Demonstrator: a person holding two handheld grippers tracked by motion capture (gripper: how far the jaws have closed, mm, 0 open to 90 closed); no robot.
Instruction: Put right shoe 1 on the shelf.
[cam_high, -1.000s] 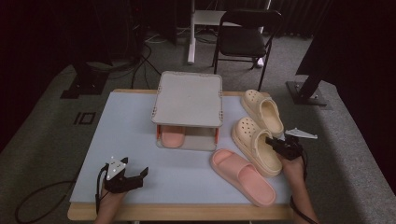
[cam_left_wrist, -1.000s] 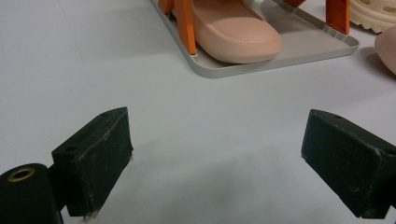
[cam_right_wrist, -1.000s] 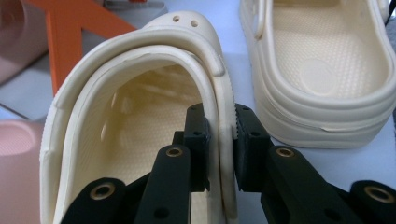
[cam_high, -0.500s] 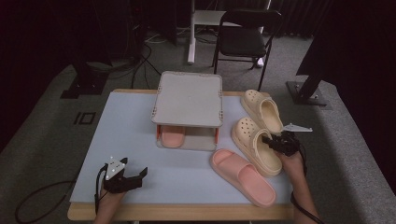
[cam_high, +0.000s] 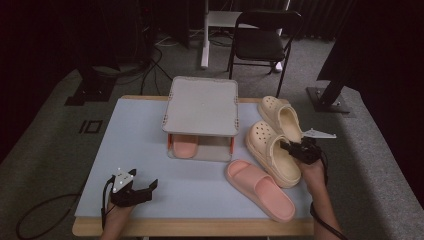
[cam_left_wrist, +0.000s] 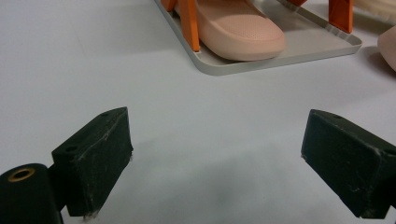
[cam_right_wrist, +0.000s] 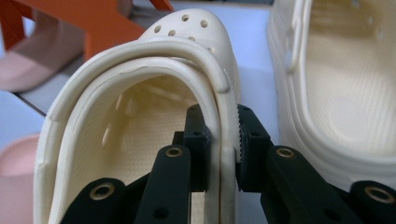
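Observation:
A cream clog (cam_high: 270, 150) lies at the right of the table, toe toward the rack. My right gripper (cam_high: 292, 148) is shut on its right side wall; in the right gripper view the jaws (cam_right_wrist: 222, 126) pinch the wall of the cream clog (cam_right_wrist: 140, 93), one pad inside and one outside. They have just closed further on that wall. A second cream clog (cam_high: 280, 115) (cam_right_wrist: 336, 93) lies just beyond. My left gripper (cam_high: 149, 191) rests at the front left, open, with bare table between its jaws (cam_left_wrist: 219, 154).
A grey shoe rack (cam_high: 202, 105) on orange legs stands mid-table, with one pink slide (cam_high: 184, 145) (cam_left_wrist: 238, 32) on its bottom tray (cam_left_wrist: 303, 46). Another pink slide (cam_high: 260, 189) lies at the front right. A black chair (cam_high: 262, 45) stands behind the table (cam_high: 140, 135).
My right gripper has risen slightly, still at the clog's side wall. The left gripper has kept still.

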